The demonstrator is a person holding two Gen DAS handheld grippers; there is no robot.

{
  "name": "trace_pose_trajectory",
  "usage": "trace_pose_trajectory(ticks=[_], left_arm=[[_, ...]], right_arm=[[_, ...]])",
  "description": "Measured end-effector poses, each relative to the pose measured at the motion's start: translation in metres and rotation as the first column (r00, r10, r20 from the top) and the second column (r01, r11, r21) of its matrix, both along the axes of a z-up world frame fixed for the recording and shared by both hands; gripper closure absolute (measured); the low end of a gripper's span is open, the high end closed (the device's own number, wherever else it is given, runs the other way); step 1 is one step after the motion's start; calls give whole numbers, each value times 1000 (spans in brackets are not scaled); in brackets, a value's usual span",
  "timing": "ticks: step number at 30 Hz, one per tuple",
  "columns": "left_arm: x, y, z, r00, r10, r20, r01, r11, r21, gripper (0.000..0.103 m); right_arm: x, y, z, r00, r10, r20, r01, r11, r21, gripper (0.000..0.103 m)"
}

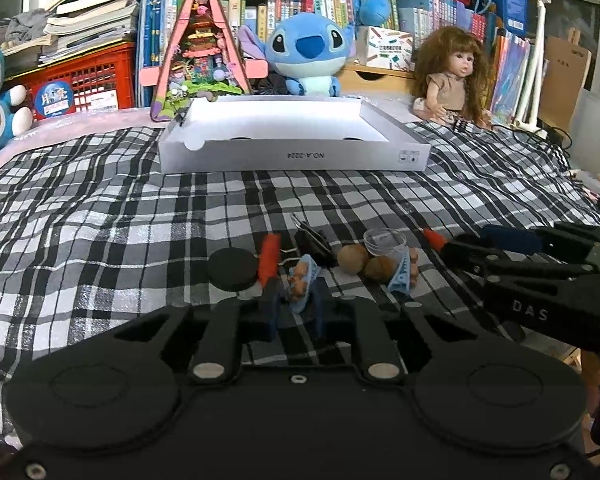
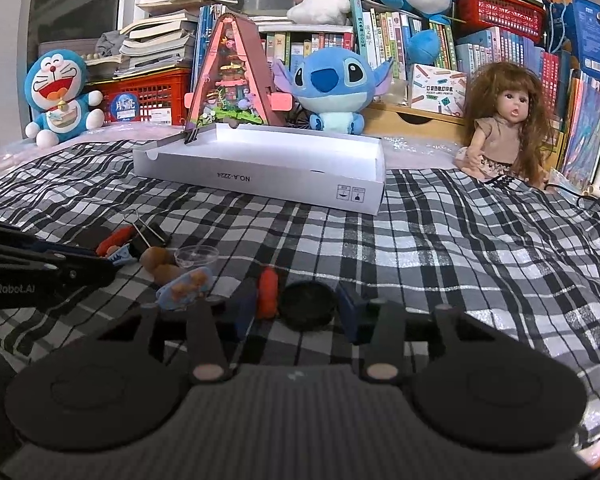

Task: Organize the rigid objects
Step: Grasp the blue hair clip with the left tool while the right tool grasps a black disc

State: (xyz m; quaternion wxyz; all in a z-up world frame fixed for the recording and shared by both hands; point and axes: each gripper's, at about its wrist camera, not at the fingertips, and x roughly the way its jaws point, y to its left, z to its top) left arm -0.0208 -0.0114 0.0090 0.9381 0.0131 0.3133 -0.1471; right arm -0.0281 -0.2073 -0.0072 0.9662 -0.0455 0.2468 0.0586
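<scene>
Small objects lie on the checked cloth in front of a white open box [image 1: 292,156]. My left gripper [image 1: 294,300] has its fingers closed around a small blue slipper with brown beads [image 1: 302,282]. Beside it lie a black disc [image 1: 232,270], an orange piece [image 1: 269,258], a black binder clip [image 1: 314,240], two walnuts [image 1: 364,262], a clear cup [image 1: 384,242] and a second blue slipper [image 1: 402,276]. My right gripper [image 2: 300,308] is open, with an orange piece [image 2: 268,292] and a black disc [image 2: 308,306] between its fingers. The white box also shows in the right wrist view [image 2: 260,178].
Behind the box stand a Stitch plush [image 1: 308,56], a triangular pink model house [image 1: 200,52], a doll [image 1: 452,76], a Doraemon plush [image 2: 60,92], red crates and shelves of books. Cables lie at the right edge [image 2: 596,200]. The right gripper's body [image 1: 540,280] reaches in beside the left.
</scene>
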Motion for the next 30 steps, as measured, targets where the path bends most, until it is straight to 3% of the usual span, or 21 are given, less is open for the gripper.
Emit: trace_pose_trajectory(ticks=[30], left_arm=[[10, -17, -5, 999, -8, 31, 6, 999, 50, 86]], right_arm=[[0, -4, -6, 1000, -26, -10, 25, 999, -21, 42]])
